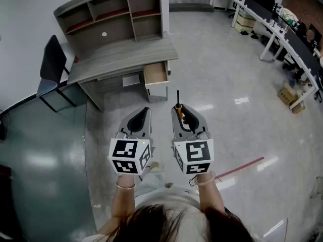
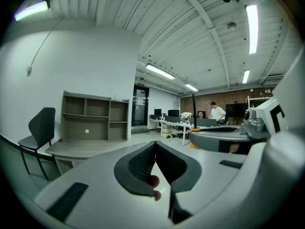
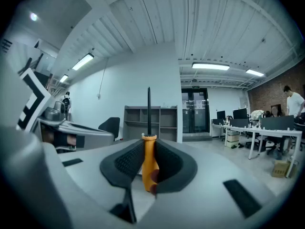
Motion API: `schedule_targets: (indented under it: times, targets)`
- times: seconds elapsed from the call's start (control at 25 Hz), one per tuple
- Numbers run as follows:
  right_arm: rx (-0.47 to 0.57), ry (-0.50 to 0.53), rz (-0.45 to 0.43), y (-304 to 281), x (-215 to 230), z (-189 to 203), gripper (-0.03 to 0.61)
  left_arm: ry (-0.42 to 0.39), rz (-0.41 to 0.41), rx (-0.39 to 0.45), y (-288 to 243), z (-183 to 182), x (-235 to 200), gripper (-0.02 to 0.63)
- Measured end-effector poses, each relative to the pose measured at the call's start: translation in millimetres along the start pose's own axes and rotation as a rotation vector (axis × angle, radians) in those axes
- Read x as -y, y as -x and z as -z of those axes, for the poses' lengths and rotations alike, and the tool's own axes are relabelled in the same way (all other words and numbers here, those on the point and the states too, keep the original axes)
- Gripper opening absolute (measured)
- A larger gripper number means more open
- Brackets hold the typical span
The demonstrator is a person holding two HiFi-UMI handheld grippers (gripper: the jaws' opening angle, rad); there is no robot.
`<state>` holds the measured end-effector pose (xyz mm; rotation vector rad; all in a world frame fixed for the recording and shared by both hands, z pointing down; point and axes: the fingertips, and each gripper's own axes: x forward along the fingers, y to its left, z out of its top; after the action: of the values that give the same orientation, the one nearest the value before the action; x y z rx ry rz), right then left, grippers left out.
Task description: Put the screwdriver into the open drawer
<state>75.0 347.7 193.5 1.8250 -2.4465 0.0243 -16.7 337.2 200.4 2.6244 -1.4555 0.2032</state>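
A: Hair fills the bottom edge, nearest the head camera. How are the arms held?

B: Both forearms reach straight forward from the body, side by side, with a bracelet at each wrist. The marker cubes face up toward the camera, and the jaws point ahead at the desk.

A: Start on the left.

B: Over there the left gripper is held level above the floor. Its jaws meet at the tips with nothing between them. Two of the person's fingertips show behind the pads.

A: And the other?

B: Just beside it, apart and at the same height, is the right gripper. Its jaws are clamped on the orange handle of the screwdriver, whose black shaft sticks out past the tips toward the desk.

A: What lies ahead?

B: From the left: a chair, then the desk with shelves on top. The drawer stands open under the desk's right end. The screwdriver is well apart from it, with bare floor between.
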Motion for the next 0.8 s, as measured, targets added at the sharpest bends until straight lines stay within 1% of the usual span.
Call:
schedule_targets:
  times: [0.28, 0.8]
  targets:
    - [0.017, -0.024, 0.014, -39, 3, -5, 0.084, 0.008, 0.007, -0.005, -26, -5, -33, 0.017]
    - [0.001, -0.028, 0.050, -114, -2, -9, 0.084, 0.019, 0.046, -0.017, -72, -13, -91, 0.017]
